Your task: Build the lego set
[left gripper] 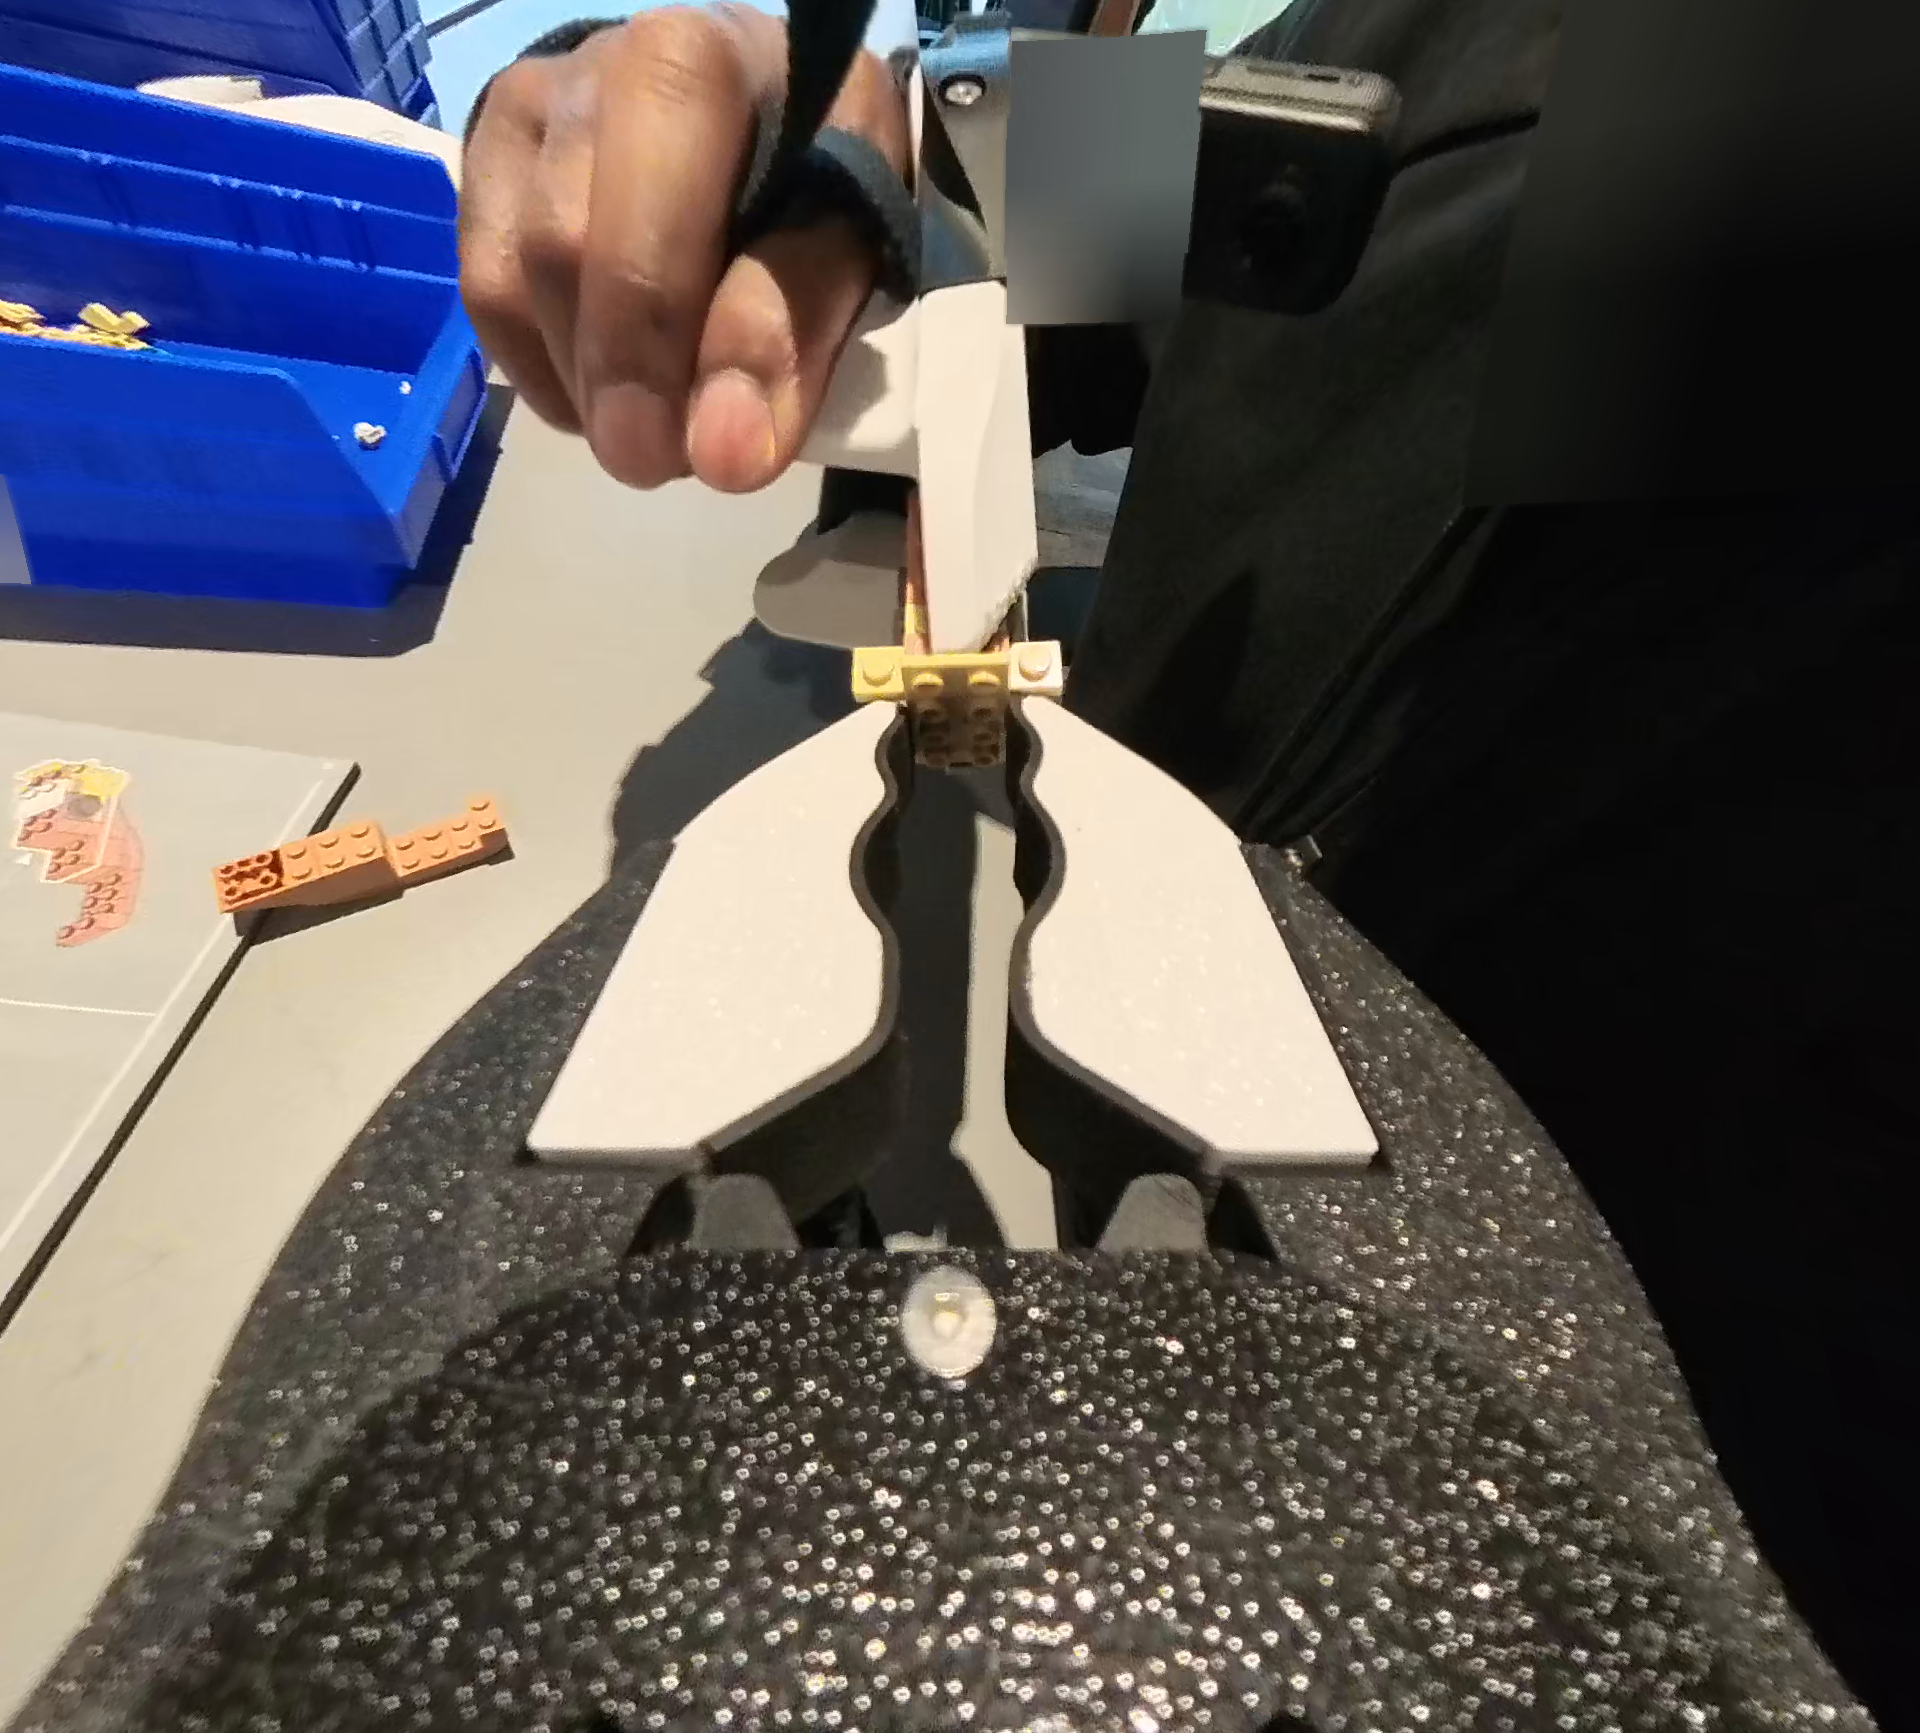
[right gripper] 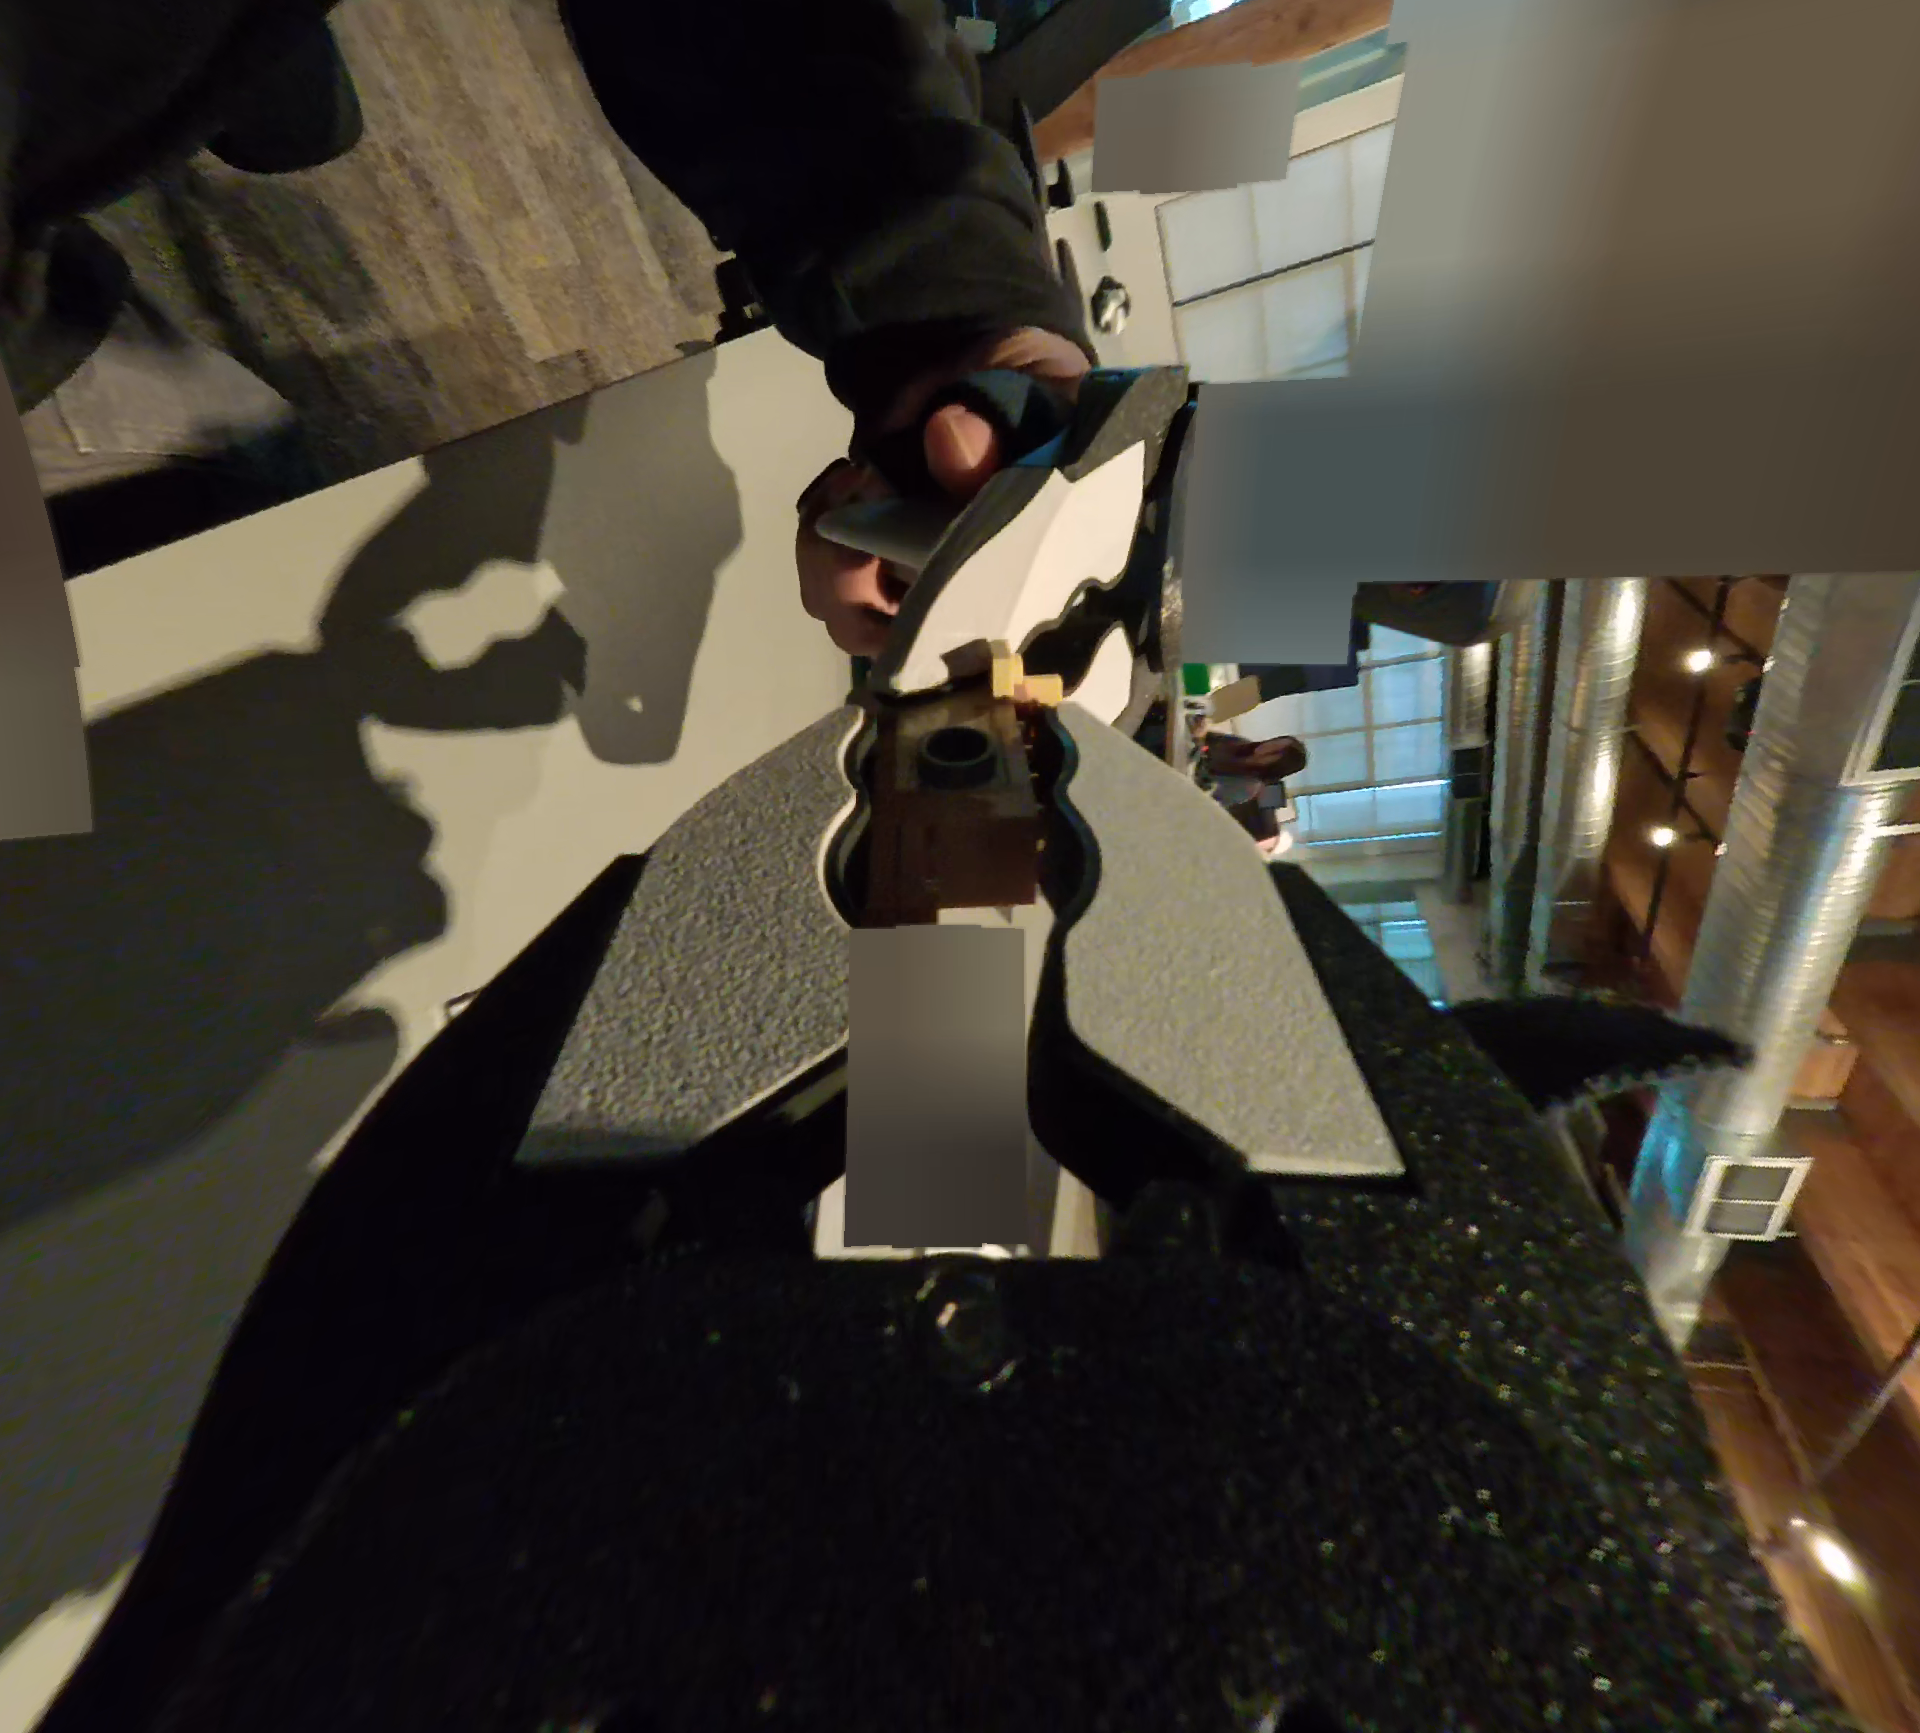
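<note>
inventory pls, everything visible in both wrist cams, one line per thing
tan lego piece: 1, tan plate over a darker studded block, held in the air between the two grippers' tips
brown lego piece: 1, dark brown, between the right gripper's fingers
orange lego assembly: 1, orange-brown bricks joined, lying on the table by the sheet's edge
instruction sheet: 1, pale with a printed picture, flat on the table, left
blue bins: several, blue, stacked at far left; nearest holds small tan pieces
table: 1, grey
left gripper: 1, grey fingers, shut on the tan lego piece
right gripper: 1, shut on the brown lego piece
hand: 1, gripping the right gripper's handle
</note>
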